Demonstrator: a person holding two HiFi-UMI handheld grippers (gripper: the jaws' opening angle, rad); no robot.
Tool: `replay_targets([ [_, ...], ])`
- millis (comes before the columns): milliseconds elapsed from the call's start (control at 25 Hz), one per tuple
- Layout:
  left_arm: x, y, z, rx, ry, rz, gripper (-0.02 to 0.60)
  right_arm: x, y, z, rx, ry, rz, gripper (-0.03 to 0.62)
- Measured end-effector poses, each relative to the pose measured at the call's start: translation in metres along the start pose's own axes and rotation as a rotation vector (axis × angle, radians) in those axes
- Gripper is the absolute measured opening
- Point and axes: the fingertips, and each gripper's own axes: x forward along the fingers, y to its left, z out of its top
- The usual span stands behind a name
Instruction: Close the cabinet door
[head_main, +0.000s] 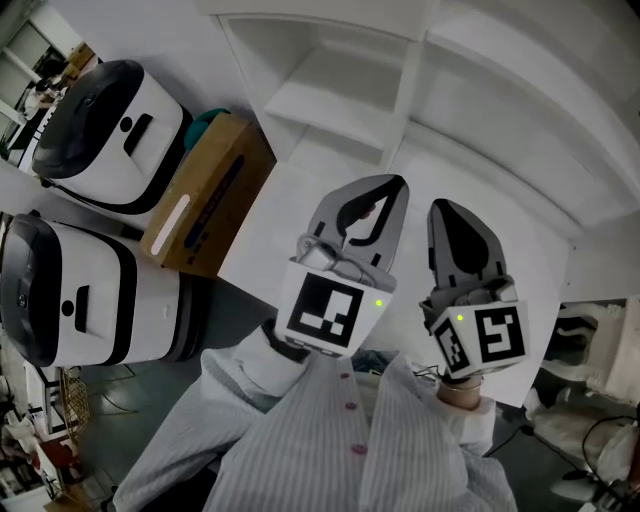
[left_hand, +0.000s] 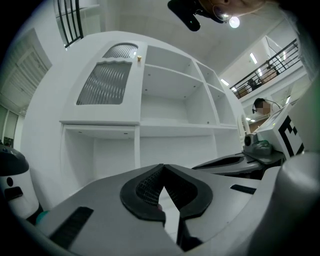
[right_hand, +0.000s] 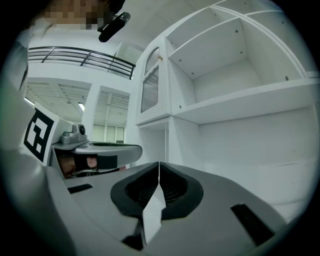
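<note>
A tall white cabinet with open shelves fills the left gripper view. Its upper left compartment has an arched door of ribbed glass with a small knob; the door looks flush with the cabinet front. In the right gripper view the same door shows nearly edge-on. My left gripper is shut and holds nothing, pointing level at the lower shelves, well short of them. The right gripper is also shut and holds nothing, beside the left one. In the head view both grippers, left and right, point at the cabinet.
Two white-and-black machines stand on the floor at the left. A brown cardboard box leans between them and the cabinet. The person's striped sleeves fill the lower head view.
</note>
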Motion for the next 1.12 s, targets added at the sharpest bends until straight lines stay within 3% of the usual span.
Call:
replay_targets([
  [1120, -0.025, -0.005, -0.009, 0.006, 0.04, 0.009, 0.011, -0.015, 0.022, 0.001, -0.042, 0.008, 0.018, 0.012],
])
